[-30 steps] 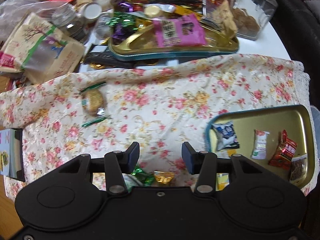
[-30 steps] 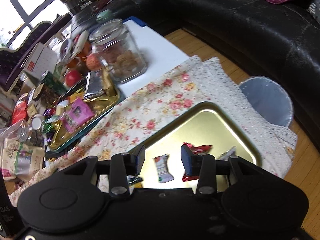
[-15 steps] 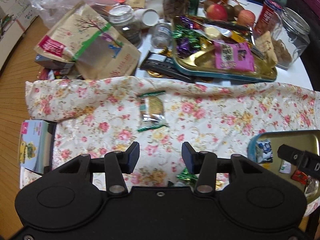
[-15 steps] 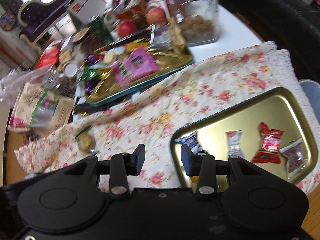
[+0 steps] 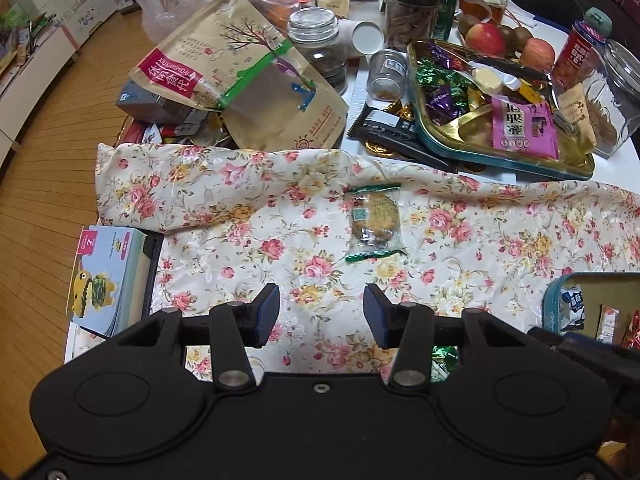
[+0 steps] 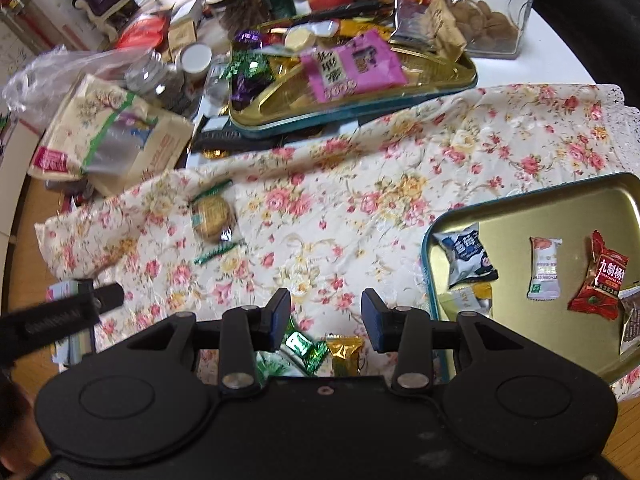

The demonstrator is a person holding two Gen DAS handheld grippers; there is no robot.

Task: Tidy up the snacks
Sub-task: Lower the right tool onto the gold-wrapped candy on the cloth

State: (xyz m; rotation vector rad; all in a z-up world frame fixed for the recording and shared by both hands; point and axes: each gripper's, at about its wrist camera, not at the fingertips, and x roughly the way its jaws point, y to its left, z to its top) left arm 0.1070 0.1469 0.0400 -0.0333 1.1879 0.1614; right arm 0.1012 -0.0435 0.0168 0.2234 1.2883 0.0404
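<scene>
Two grippers hung over the floral cloth (image 5: 248, 216), both pointing steeply down and both empty. The left gripper (image 5: 320, 311) had its jaws parted wide, with only cloth showing between the pads. Ahead of it, slightly to its right, lay a wrapped cookie (image 5: 375, 222) in clear film with green ends, flat on the cloth and apart from everything else. Farther ahead of that gripper stood the crowded gold tray (image 5: 520, 162), with a pink packet (image 5: 523, 127) lying in it. A paper snack bag (image 5: 256, 80) lay ahead and to its left, and a small picture box (image 5: 106, 280) sat just to its left at the cloth's edge.

The right gripper (image 6: 325, 314) also stood with its jaws well apart, nothing between them. Right below its fingers lay a green foil candy (image 6: 306, 347) and a gold foil candy (image 6: 347, 354), touching each other on the cloth. Just to its right sat the second gold tray (image 6: 540, 210), which held a blue-and-white packet (image 6: 468, 256), a white packet (image 6: 544, 268) and a red packet (image 6: 604, 280), well spaced. The same cookie lay ahead and to its left.
</scene>
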